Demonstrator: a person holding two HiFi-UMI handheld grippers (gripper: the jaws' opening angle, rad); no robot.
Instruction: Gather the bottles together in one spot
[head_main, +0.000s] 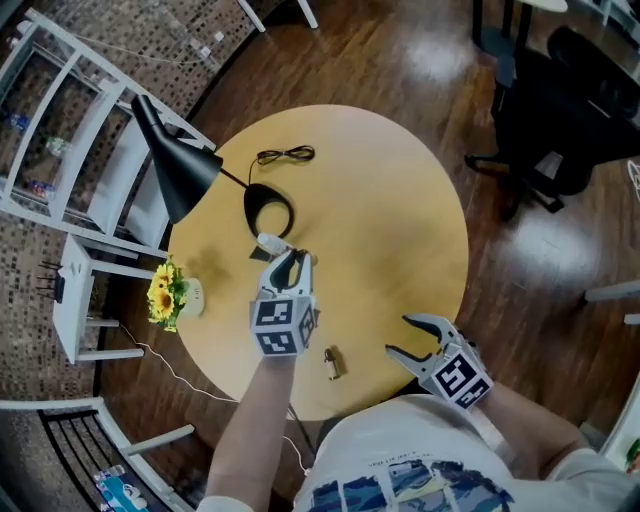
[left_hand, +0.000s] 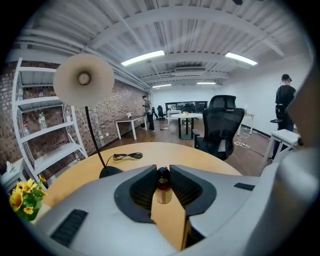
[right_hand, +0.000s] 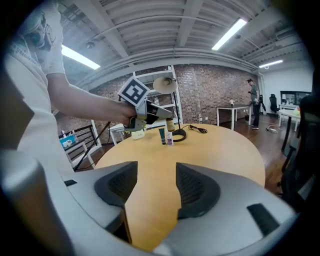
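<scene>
The round desk (head_main: 400, 200) fills mid-frame, with a black lamp (head_main: 175, 160) at its upper left. At centre the left gripper (head_main: 288, 262) pinches a small dark-capped bottle (left_hand: 163, 192) between its fingers (left_hand: 141, 189), near the lamp base. At lower right the right gripper (head_main: 400, 335) has its fingers (right_hand: 197, 187) spread, with nothing between them. Another small bottle (head_main: 334, 363) lies near the lower desk edge

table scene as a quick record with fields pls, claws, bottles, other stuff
left claw: shut on a dark-capped bottle
right claw: open, nothing between its jaws
standing bottles: teal tube and small white bottle, side by side by the lamp base
loose: small brown bottle, near the table edge
table: round, wooden
other: cable, sunflowers
</scene>
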